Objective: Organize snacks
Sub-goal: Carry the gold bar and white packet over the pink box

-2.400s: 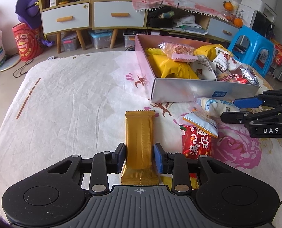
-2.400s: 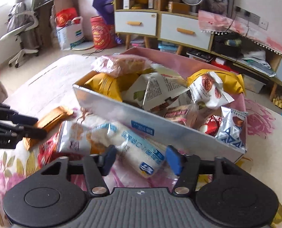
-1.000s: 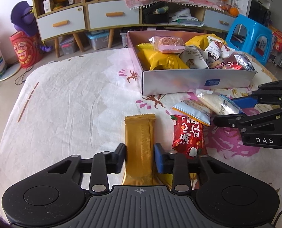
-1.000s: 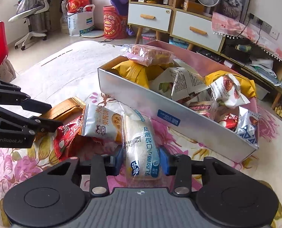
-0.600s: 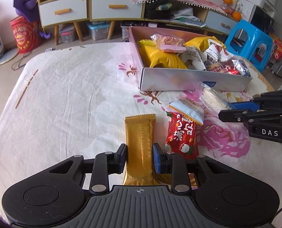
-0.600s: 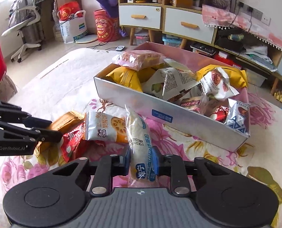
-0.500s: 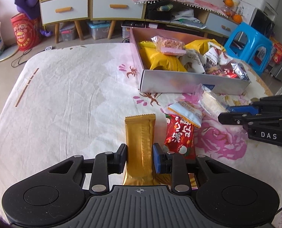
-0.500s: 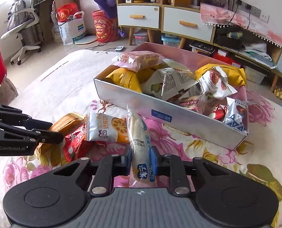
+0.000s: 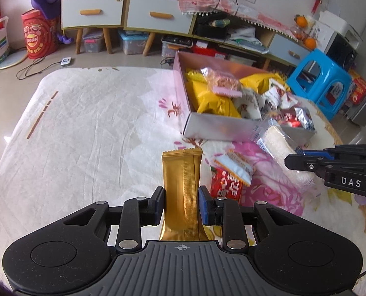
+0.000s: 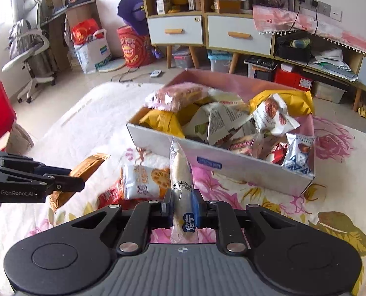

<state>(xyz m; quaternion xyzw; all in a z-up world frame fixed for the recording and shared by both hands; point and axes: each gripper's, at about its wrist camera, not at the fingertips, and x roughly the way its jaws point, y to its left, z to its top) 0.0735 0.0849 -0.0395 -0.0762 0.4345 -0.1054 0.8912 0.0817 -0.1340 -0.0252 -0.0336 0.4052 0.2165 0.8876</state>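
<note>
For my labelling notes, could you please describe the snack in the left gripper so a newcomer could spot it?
Start at the snack box on the floral sheet; nearer the camera, the left gripper clamps a gold wrapper. Unlike the red packet beside it, it is long, plain and unprinted.

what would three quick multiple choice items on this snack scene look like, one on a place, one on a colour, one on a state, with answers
1. Where does the red packet lie?
A. inside the box
B. on the cloth right of the gold packet
C. on the blue stool

2. What colour is the packet in the left gripper?
A. gold
B. green
C. white

3. How is the right gripper?
A. open, holding nothing
B. shut on the bread packet
C. out of view

Answers: 1 B, it lies flat on the floral cloth outside the box. 2 A, the wrapper is metallic gold. 3 B, the pads squeeze the long bread packet.
</note>
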